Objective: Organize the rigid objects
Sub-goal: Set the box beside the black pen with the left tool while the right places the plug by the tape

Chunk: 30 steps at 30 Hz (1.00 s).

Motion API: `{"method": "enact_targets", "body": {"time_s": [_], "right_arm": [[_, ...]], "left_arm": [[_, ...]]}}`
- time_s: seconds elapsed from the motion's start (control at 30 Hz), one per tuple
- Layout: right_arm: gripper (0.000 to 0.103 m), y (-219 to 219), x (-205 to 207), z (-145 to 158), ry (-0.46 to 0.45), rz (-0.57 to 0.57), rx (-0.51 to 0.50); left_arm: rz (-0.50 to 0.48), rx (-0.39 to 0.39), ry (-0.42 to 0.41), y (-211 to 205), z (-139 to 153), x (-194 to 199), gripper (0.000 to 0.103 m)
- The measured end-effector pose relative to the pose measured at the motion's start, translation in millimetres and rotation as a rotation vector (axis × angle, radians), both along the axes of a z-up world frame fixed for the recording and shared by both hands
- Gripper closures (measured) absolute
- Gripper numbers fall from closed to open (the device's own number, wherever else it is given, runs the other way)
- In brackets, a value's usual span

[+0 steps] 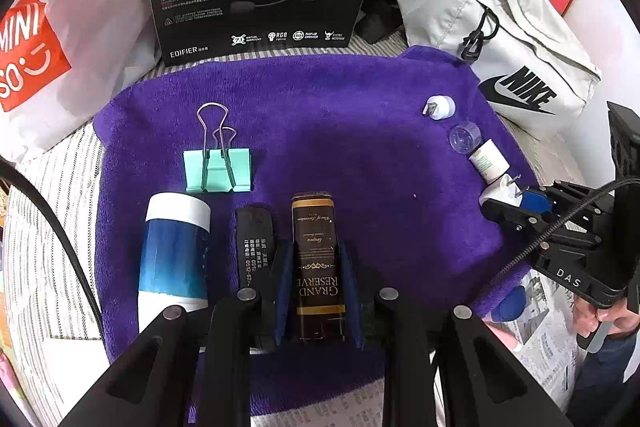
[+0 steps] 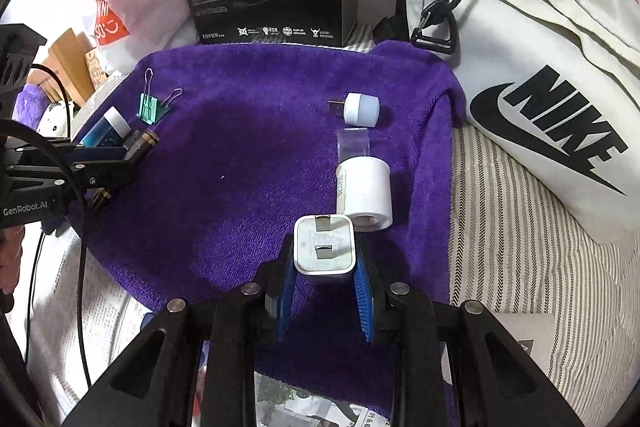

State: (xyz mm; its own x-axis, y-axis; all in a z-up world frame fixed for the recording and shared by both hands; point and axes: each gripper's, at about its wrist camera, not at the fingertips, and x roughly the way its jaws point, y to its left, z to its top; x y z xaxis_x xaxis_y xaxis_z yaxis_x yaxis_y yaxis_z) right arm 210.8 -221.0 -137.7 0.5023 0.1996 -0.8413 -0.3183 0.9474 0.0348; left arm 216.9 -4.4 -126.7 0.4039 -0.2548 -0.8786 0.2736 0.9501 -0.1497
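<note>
Now, in the left wrist view, I see my left gripper point(image 1: 316, 283) clamped on the brown "Grand Reserve" box point(image 1: 317, 263) over the purple towel point(image 1: 340, 115), beside the black bar point(image 1: 256, 243) and blue tube point(image 1: 174, 251). In the right wrist view, my right gripper point(image 2: 325, 267) grips the white charger plug point(image 2: 324, 245), just before the white bottle point(image 2: 364, 193), which lies closed.

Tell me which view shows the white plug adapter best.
Right wrist view: the square white plug adapter fills the centre, prong face visible, gripped in the right tool. Left wrist view shows only a sliver at its edge.
</note>
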Motion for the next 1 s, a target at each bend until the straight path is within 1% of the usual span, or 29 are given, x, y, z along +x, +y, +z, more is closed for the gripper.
{"method": "enact_targets", "body": {"time_s": [0.23,0.4,0.47,0.6,0.77,0.93,1.0], "right_arm": [[0.075,0.7,-0.7,-0.6,-0.019,-0.001,0.002],[0.061,0.1,-4.7,1.4,-0.018,0.018,0.038],[0.059,0.1,-6.5,2.8,-0.020,0.022,0.040],[0.058,-6.2,-10.5,6.8,-0.031,0.008,0.058],[0.058,-13.6,-13.7,8.0,-0.026,-0.001,0.089],[0.058,-15.0,-16.3,10.3,-0.025,0.003,0.095],[0.058,-15.1,-17.2,10.8,-0.024,0.007,0.091]], "left_arm": [[0.006,0.008,0.010,-2.5,-7.7,5.2,0.080],[0.007,0.014,0.008,-2.6,-8.0,7.6,0.080],[0.009,0.015,0.008,-2.9,-8.2,9.0,0.080],[0.008,0.033,0.004,-5.6,-8.1,11.6,0.079],[-0.007,0.080,-0.020,-10.9,-8.0,10.0,0.079],[-0.009,0.087,-0.025,-10.7,-7.0,8.1,0.079],[-0.012,0.093,-0.023,-11.6,-6.4,7.1,0.077]]}}
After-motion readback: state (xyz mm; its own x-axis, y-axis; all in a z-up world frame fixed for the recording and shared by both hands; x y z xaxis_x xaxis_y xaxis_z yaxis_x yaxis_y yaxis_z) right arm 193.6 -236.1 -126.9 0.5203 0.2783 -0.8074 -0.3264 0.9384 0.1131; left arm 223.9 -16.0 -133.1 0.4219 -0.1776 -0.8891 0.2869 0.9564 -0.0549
